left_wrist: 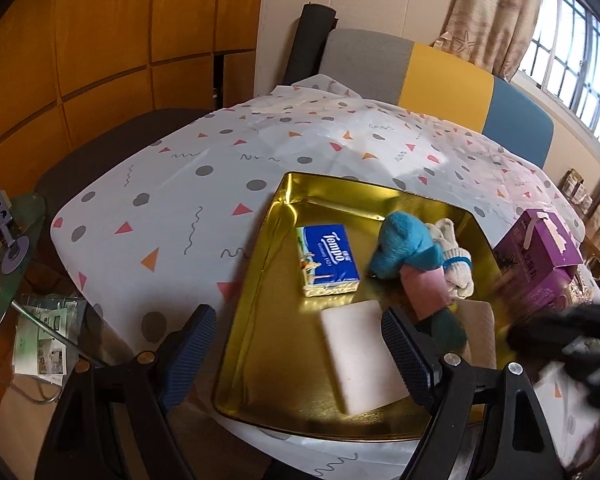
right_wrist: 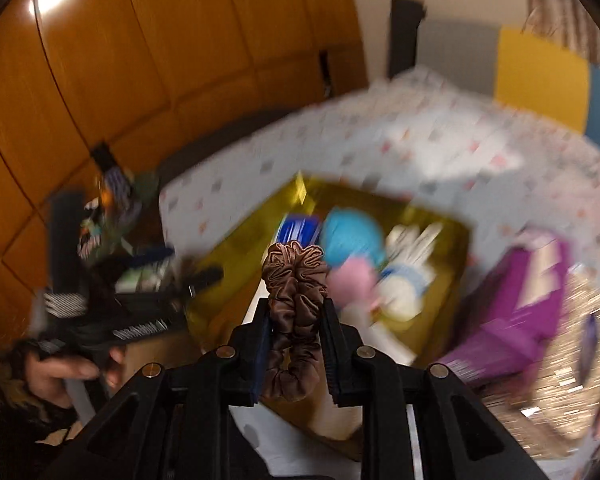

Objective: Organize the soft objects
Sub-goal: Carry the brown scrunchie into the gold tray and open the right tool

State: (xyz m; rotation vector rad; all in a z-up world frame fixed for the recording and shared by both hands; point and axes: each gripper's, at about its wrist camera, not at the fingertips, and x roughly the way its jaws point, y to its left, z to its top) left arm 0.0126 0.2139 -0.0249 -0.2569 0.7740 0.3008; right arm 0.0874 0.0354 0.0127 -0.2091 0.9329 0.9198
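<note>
A gold tray [left_wrist: 284,200] lies on the patterned tablecloth. It holds a blue Tempo tissue pack [left_wrist: 327,261], a white sponge block [left_wrist: 362,360], a teal and pink knit piece [left_wrist: 404,254] and a white glove [left_wrist: 456,256]. My left gripper [left_wrist: 300,354] is open and empty above the tray's near left edge. My right gripper [right_wrist: 295,332] is shut on a brown satin scrunchie [right_wrist: 294,276], held above the tray [right_wrist: 236,240]; this view is blurred. The right gripper also shows as a dark blur in the left wrist view [left_wrist: 568,336].
A purple box [left_wrist: 540,256] stands right of the tray, beside something glittery [right_wrist: 572,340]. A glass side table [left_wrist: 4,264] with clutter sits at the left. A grey, yellow and blue chair [left_wrist: 440,76] stands behind the table.
</note>
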